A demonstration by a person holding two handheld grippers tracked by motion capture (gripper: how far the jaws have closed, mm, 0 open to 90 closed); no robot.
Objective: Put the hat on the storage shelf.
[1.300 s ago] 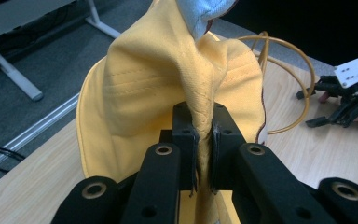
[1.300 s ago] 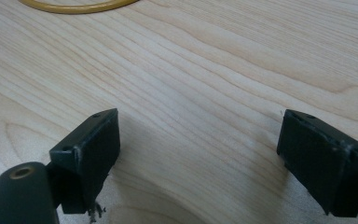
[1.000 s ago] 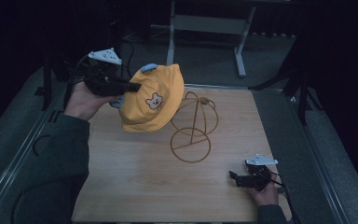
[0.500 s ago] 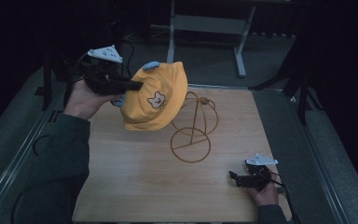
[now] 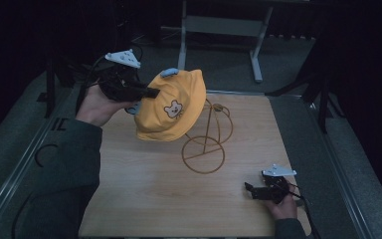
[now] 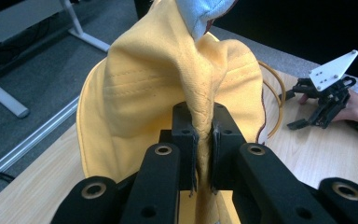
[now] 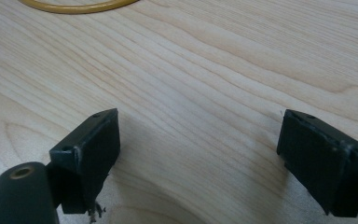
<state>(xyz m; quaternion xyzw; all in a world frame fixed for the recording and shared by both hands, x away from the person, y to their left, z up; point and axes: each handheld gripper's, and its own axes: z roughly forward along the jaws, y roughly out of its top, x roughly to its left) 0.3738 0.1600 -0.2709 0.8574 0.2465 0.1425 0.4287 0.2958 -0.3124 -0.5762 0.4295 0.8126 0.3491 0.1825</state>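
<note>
The wooden bench (image 5: 144, 199) fills the lower centre of the high view. Above its upper-left part hangs a yellow hat (image 5: 171, 107) with a small bear face on it and pale blue ears, held up off the bench and leaning against the top of a gold wire stand (image 5: 206, 149) whose ring base sits mid-frame. The left claw (image 5: 146, 93), at the upper left, is clamped on a fold of the hat (image 6: 168, 84); in the left gripper view the yellow cloth is pinched tight between the jaws. The right claw (image 5: 250, 190), at the lower right, rests low over the bench (image 7: 214, 60), jaws spread wide apart with nothing between them.
</note>
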